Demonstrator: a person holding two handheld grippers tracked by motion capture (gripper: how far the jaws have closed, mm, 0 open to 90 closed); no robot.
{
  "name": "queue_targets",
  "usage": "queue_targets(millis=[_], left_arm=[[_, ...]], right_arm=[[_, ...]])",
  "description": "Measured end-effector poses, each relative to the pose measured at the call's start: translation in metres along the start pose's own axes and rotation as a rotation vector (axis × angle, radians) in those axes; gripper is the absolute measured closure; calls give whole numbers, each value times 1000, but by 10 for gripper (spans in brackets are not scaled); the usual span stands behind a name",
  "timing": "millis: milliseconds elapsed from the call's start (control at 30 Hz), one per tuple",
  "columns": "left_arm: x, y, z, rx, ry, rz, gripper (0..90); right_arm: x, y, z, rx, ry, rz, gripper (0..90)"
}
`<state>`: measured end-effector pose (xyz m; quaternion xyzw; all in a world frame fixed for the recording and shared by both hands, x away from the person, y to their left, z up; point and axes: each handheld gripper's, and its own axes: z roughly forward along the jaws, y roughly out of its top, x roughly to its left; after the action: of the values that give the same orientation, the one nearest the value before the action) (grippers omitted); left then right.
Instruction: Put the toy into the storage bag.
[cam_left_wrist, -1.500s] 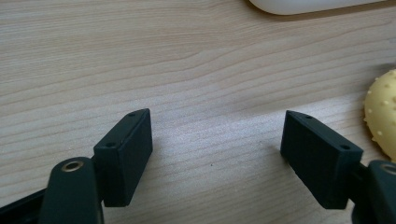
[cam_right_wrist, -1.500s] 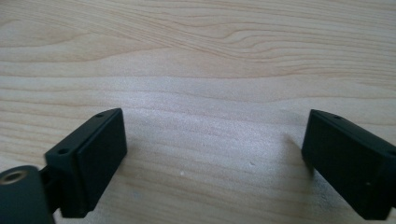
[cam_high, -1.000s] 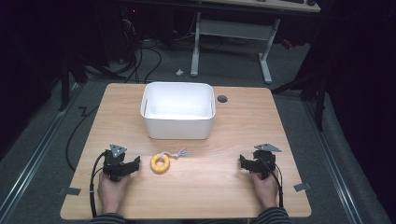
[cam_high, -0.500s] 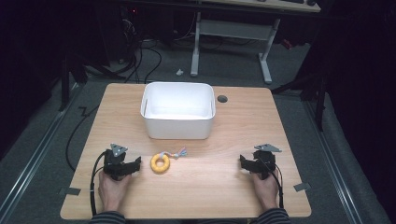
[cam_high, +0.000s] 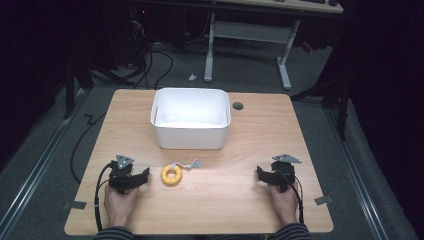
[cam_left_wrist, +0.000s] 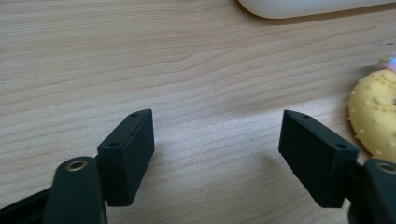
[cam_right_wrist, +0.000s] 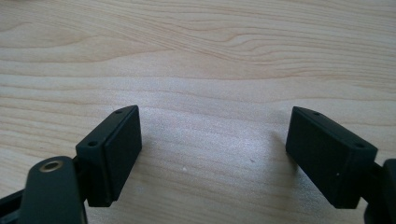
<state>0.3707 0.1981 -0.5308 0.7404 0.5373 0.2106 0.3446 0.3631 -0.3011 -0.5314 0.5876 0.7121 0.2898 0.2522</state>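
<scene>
A yellow rubber ring (cam_high: 172, 175) with a short coloured rope tail (cam_high: 192, 164) lies on the wooden table (cam_high: 225, 200), in front of a white bin (cam_high: 190, 132). My left gripper (cam_high: 129, 173) rests near the front left edge, just left of the ring. Its jaws have just been closing a little, and they stand open (cam_left_wrist: 217, 154) over bare wood with nothing between them. The ring (cam_left_wrist: 376, 119) sits just outside its right-hand jaw, apart from it. My right gripper (cam_high: 275, 174) rests at the front right, open (cam_right_wrist: 212, 149) over bare wood.
The white bin's rounded base (cam_left_wrist: 303, 5) lies ahead of the left gripper. A round cable hole (cam_high: 238, 105) sits behind the bin on the right. Tape strips (cam_high: 324, 200) mark the table's front corners. A desk frame and cables stand on the dark floor beyond.
</scene>
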Motion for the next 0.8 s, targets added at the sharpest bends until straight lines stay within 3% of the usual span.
queue_targets(millis=[100,333,500,667,800], left_arm=[[2,2,-1,20,-16,0,281],[2,5,-13,7,-42,-16,242],[1,5,-18,37,-47,9,228],[-3,5,-23,35,-36,51,251],[-7,6,-26,45,-59,81,274]], right_arm=[[0,0,0,1,0,0,186],[0,0,0,-1,-1,-2,190],[0,0,0,-1,2,-1,194],[0,0,0,-5,4,-10,202],[0,0,0,-6,5,-9,205]])
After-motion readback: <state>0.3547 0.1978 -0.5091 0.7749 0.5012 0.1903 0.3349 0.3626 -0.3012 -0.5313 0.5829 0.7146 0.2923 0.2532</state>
